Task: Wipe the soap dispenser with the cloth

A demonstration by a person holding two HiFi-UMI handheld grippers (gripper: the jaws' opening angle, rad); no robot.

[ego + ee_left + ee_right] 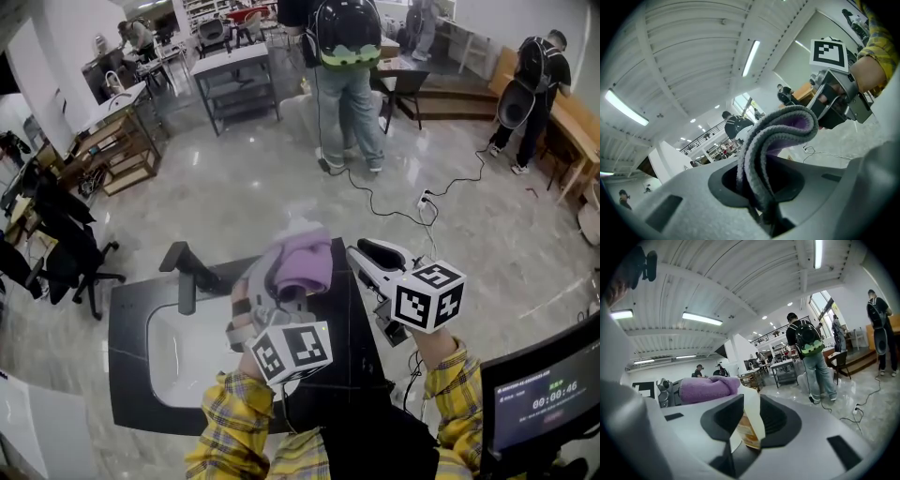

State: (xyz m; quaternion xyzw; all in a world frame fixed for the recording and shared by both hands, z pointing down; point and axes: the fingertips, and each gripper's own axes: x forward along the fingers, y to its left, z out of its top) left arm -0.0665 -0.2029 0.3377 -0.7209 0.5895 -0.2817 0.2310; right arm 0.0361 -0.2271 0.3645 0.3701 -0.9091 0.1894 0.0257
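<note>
We see two claws, each a grey moulded plastic body with a white cube of black square markers, held by hands in yellow plaid sleeves.

The left claw point(759, 190) is clamped on one cloth point(780, 129). The cloth is thick, looped terry, grey on the outside and purple inside, folded into a soft arch that rises out of the jaws. From the head view the cloth point(302, 267) is a rounded purple bundle in front of the left claw point(272, 292).

The right claw point(744, 433) is closed on the one dispenser point(752, 425). The dispenser is smooth, white and flat-sided, with an orange label low on its face. It stands upright between the ribbed black pads, which press on both its sides. In the right gripper view the cloth point(705, 389) lies just beside the dispenser's upper left edge; we cannot tell whether they touch. In the head view the cloth hides most of the dispenser, and the right claw point(361, 255) points at the bundle from the right.

Both are held above a glossy black desk point(131, 319) with one white oval basin point(187, 361) and one angular black tap point(186, 277). Beyond it lies a polished pale stone floor point(281, 178). On the floor trails a black cable point(394, 211), and two people with backpacks stand there.
</note>
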